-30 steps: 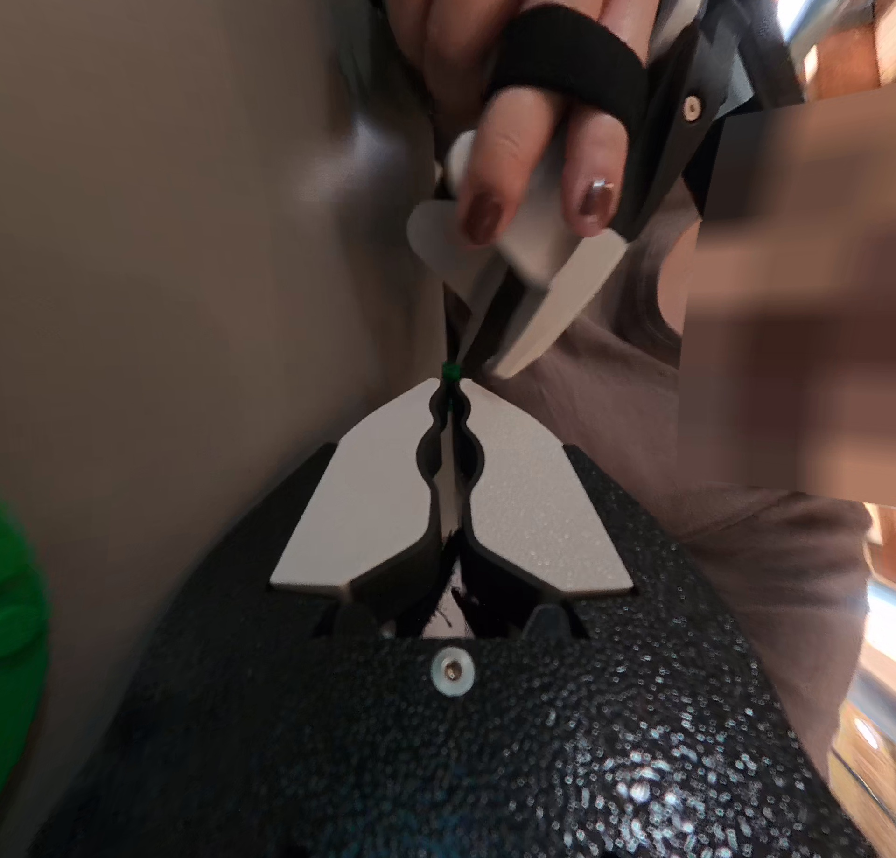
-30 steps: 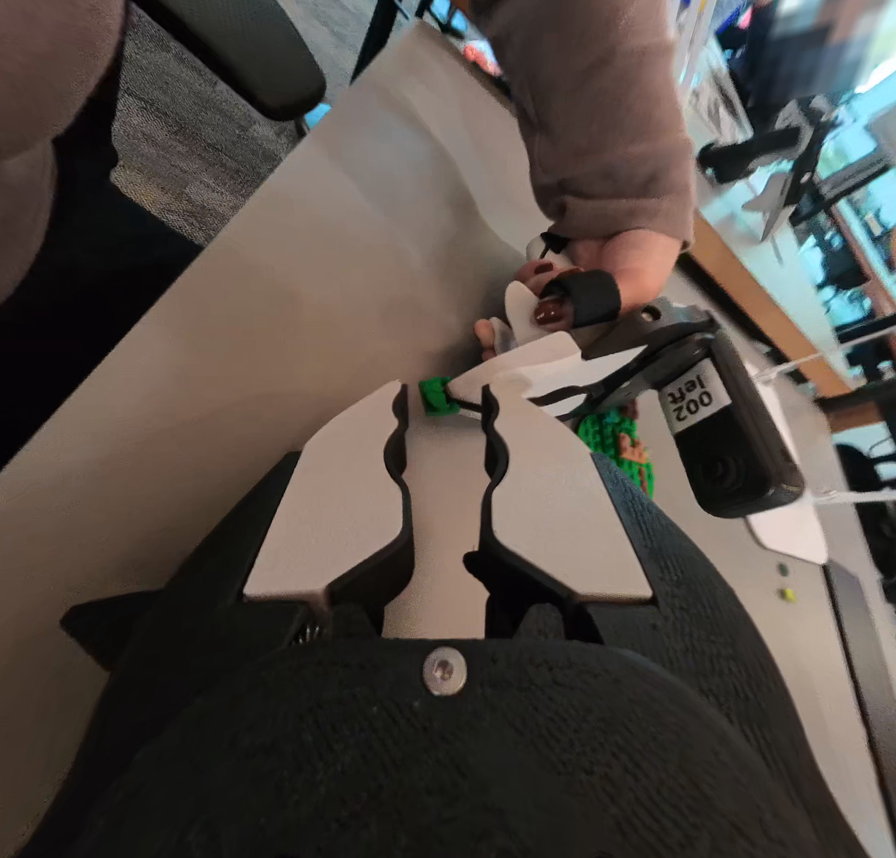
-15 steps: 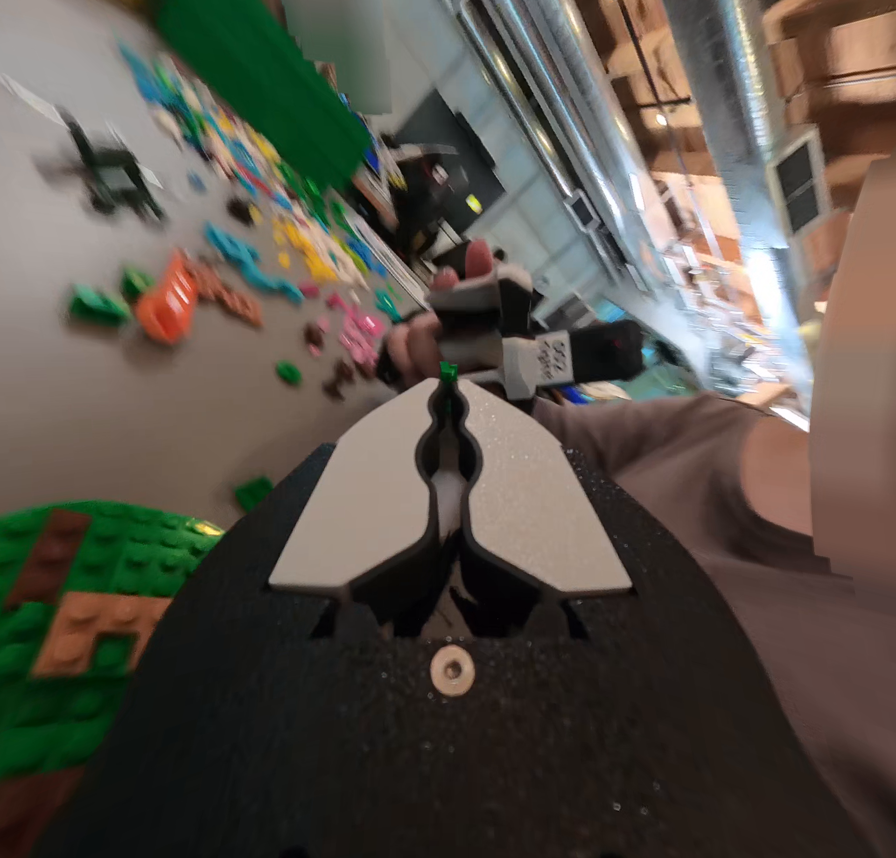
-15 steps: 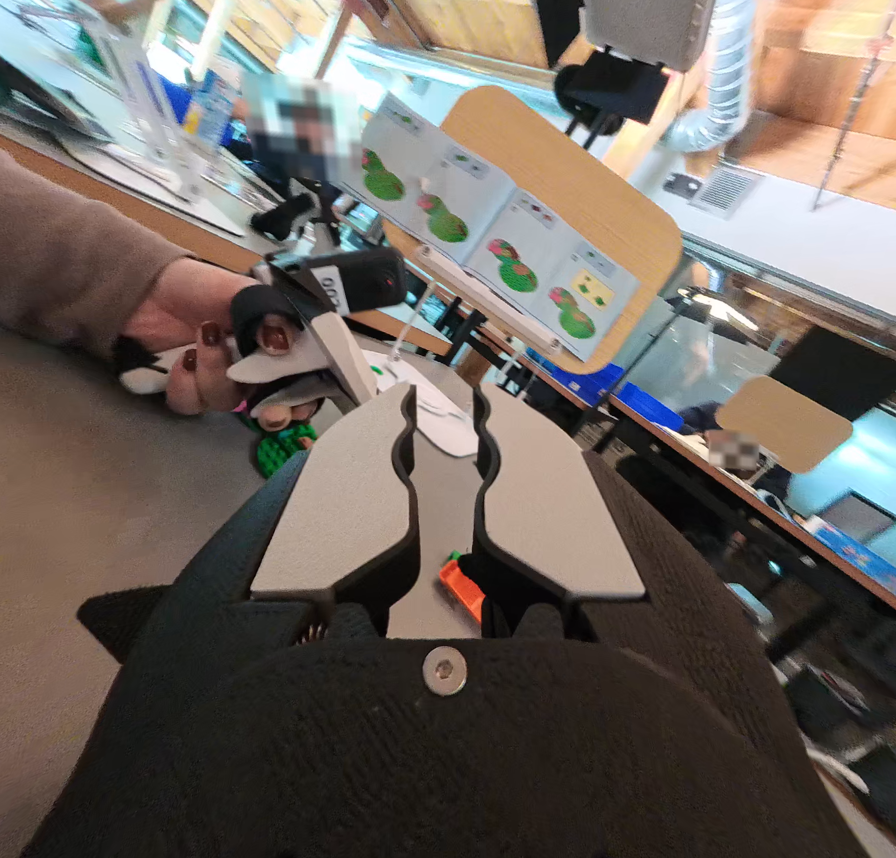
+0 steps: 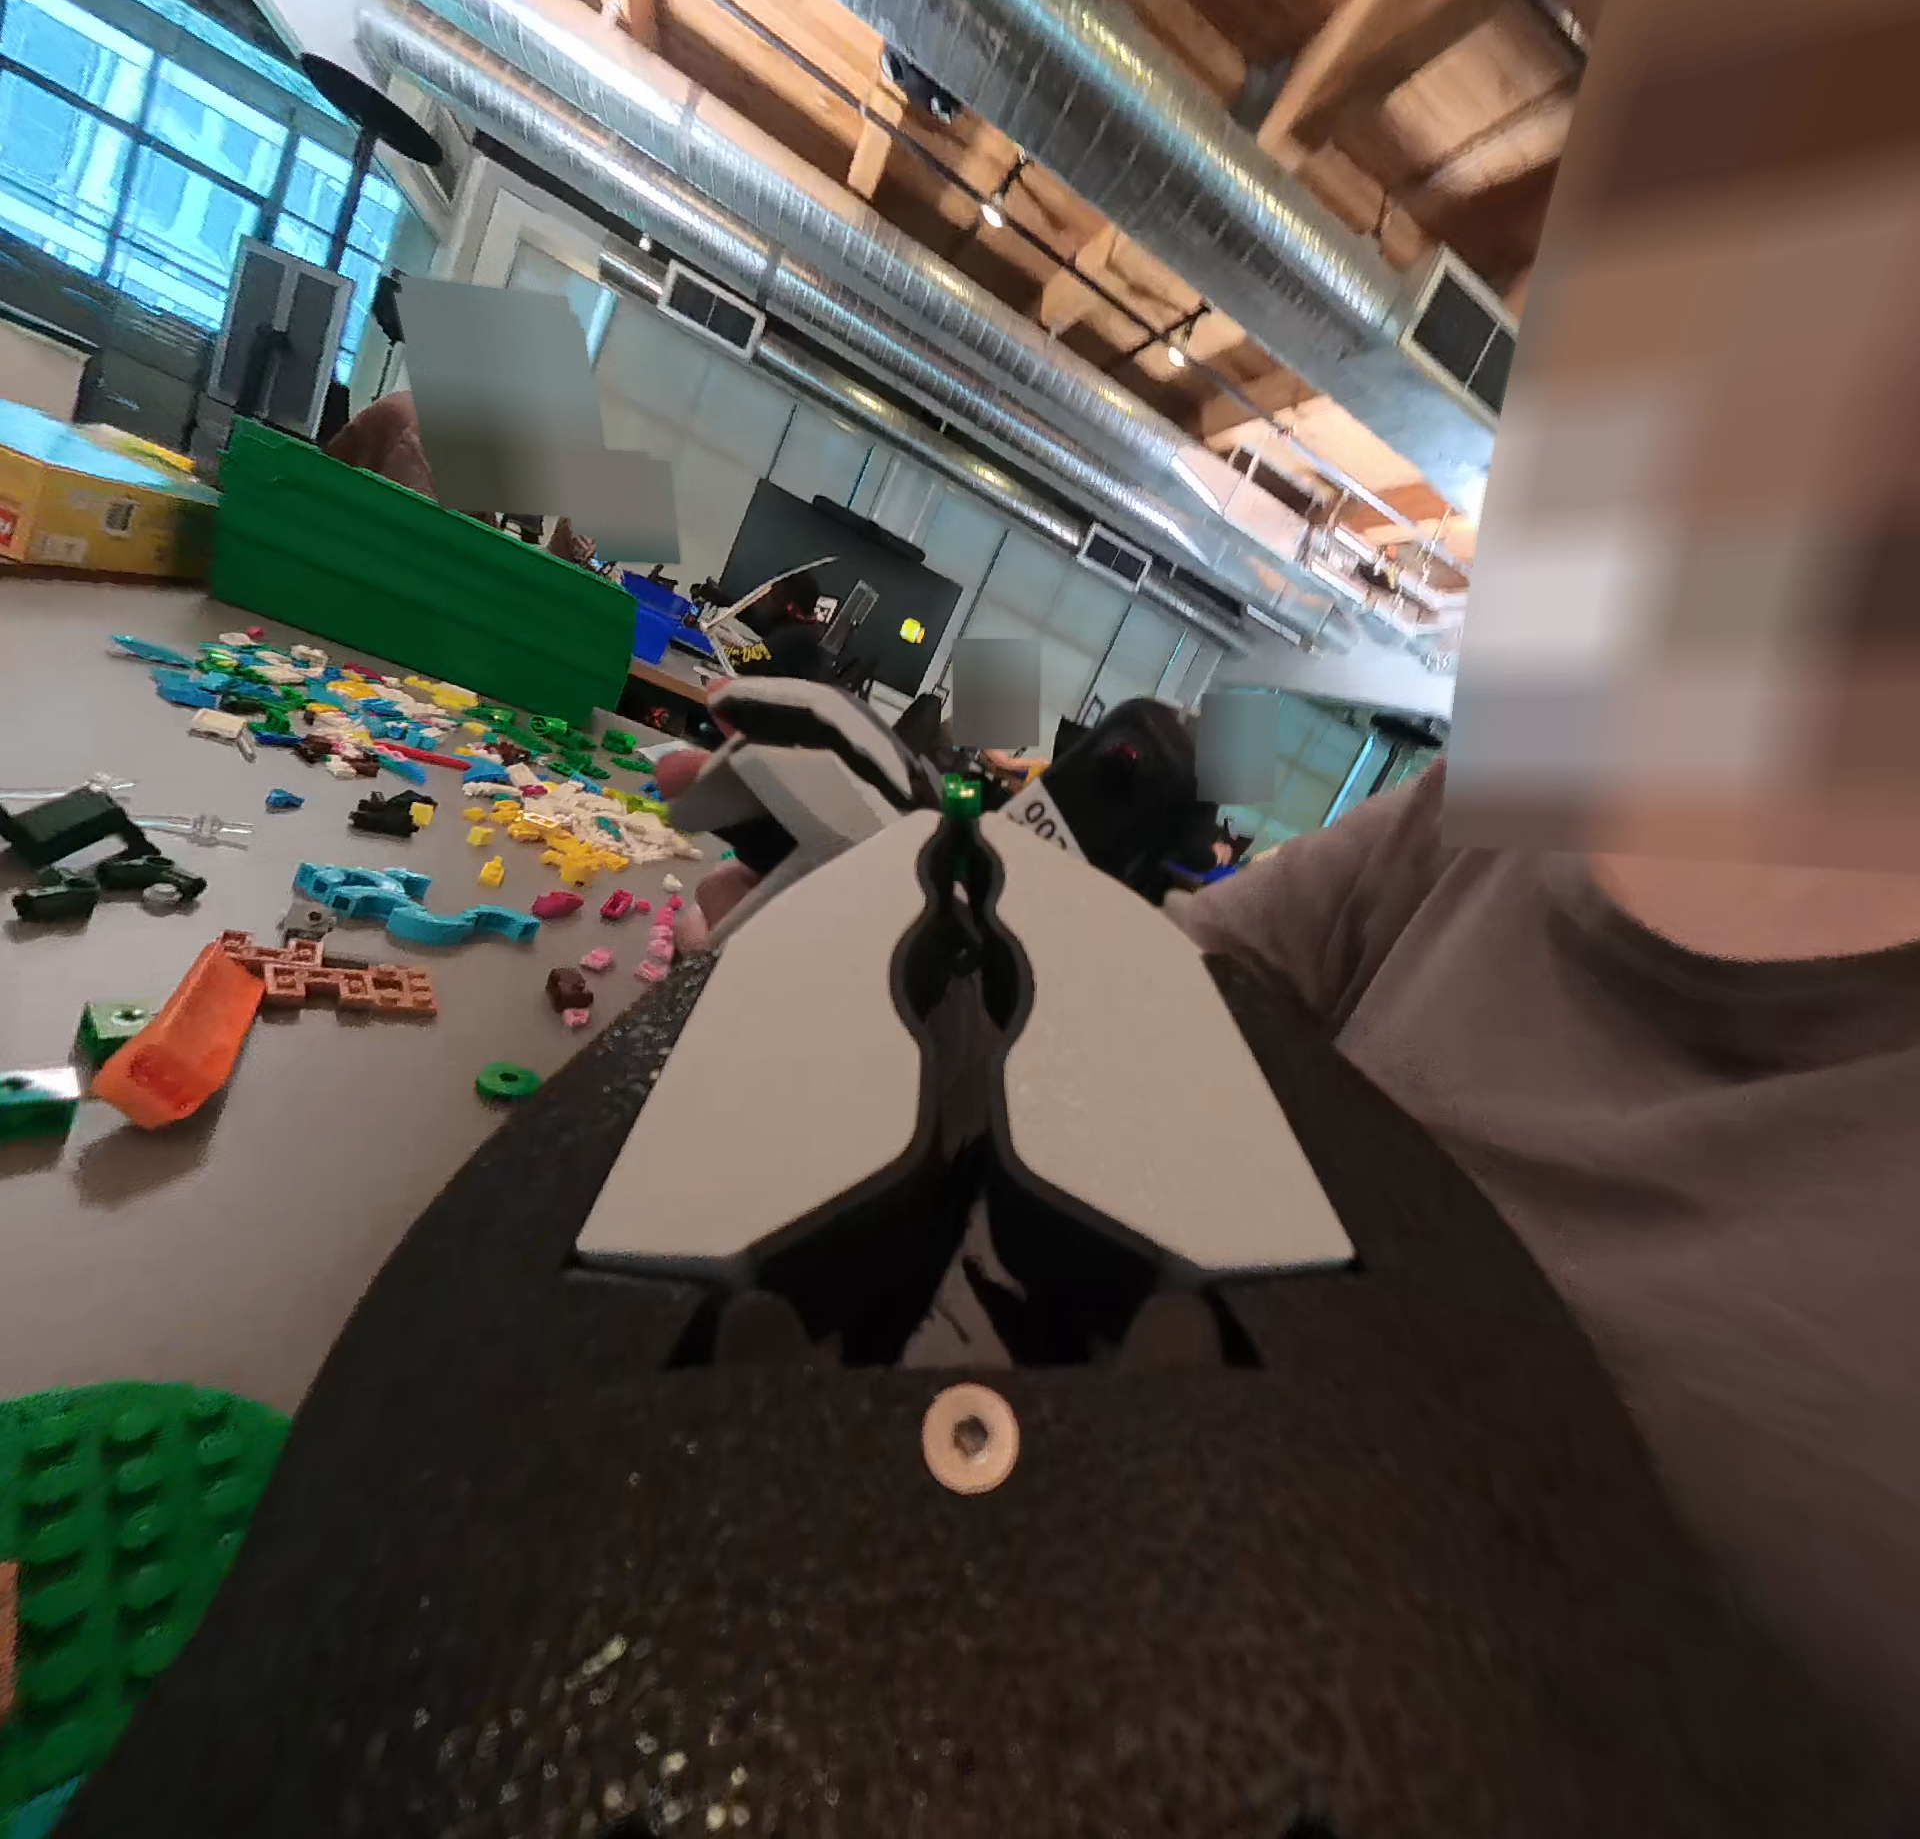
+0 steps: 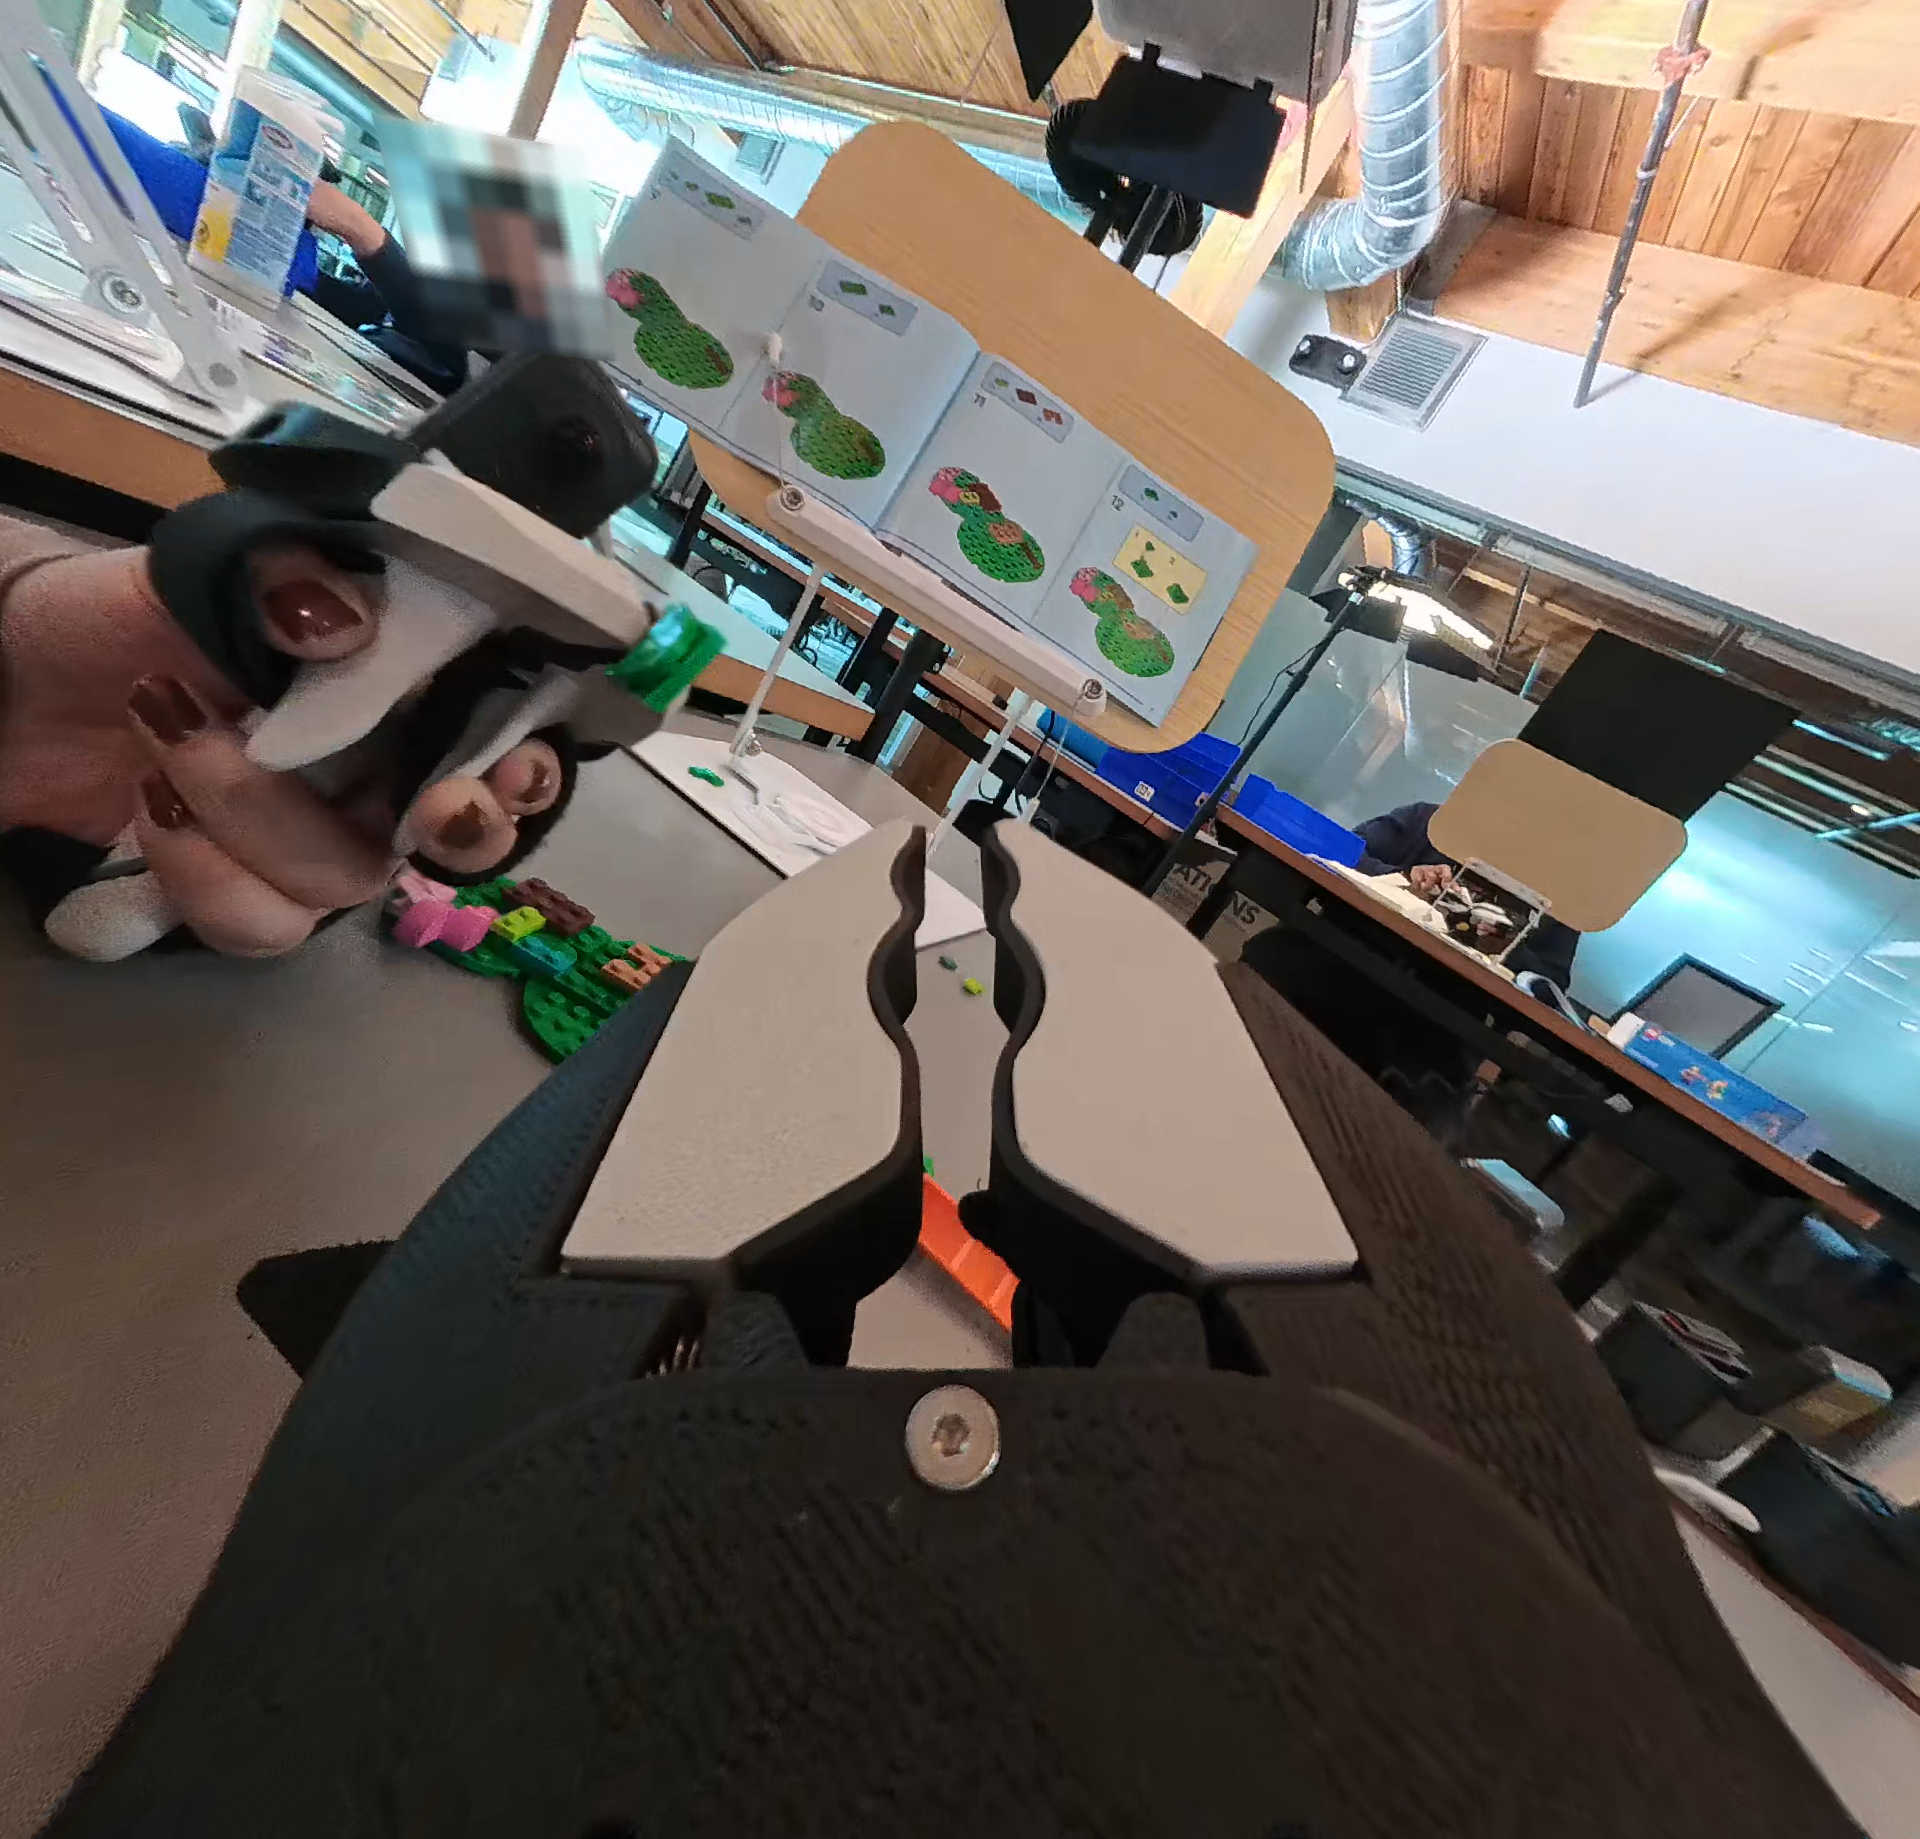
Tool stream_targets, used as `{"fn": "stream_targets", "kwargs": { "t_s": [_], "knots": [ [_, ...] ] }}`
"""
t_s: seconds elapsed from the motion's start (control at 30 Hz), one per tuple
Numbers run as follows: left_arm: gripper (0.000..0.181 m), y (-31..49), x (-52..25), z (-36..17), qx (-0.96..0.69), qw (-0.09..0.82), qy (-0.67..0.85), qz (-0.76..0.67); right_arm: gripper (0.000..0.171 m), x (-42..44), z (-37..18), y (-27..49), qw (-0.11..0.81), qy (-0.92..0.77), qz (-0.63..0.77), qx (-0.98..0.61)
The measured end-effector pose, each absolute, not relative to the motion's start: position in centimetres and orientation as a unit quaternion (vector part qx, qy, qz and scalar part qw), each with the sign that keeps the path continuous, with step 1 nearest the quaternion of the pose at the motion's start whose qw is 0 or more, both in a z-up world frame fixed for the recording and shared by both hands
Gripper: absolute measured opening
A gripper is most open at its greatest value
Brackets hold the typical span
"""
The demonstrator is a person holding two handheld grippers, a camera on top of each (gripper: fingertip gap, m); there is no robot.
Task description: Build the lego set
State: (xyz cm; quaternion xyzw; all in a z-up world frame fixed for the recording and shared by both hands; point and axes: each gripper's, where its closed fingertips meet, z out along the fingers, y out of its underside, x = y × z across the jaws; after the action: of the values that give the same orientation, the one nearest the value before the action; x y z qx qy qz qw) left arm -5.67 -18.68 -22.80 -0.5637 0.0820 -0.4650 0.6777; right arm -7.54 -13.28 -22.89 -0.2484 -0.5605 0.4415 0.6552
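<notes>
While the left gripper [image 5: 960,821] is raised off the grey desk [image 5: 260,1197], its fingers are clenched on a small green lego piece [image 5: 962,798] pinched at the very tips; in the right wrist view the same piece [image 6: 665,655] shows as a green brick held in the air at about ten o'clock. The right gripper [image 6: 952,854] is released, a clear gap between its fingers and nothing in them. The partly built lego model [image 6: 540,942], a green studded base with pink, brown and yellow bricks, lies on the desk below the left gripper, at about nine o'clock. An open instruction booklet [image 6: 914,449] stands on a wooden board at twelve o'clock. Loose coloured lego pieces [image 5: 436,802] are scattered over the desk at ten o'clock in the left wrist view, with an orange piece [image 5: 182,1046] nearer at nine o'clock.
</notes>
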Motion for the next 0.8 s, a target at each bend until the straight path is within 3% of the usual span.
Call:
{"fn": "stream_targets", "kwargs": {
  "t_s": [0.8],
  "knots": [
    [0.002,-18.0,-4.7,-23.8,-0.59,0.652,0.066,-0.471,0.008,-7.8,-23.8,-13.1,0.652,-0.575,0.432,-0.24]
  ]
}}
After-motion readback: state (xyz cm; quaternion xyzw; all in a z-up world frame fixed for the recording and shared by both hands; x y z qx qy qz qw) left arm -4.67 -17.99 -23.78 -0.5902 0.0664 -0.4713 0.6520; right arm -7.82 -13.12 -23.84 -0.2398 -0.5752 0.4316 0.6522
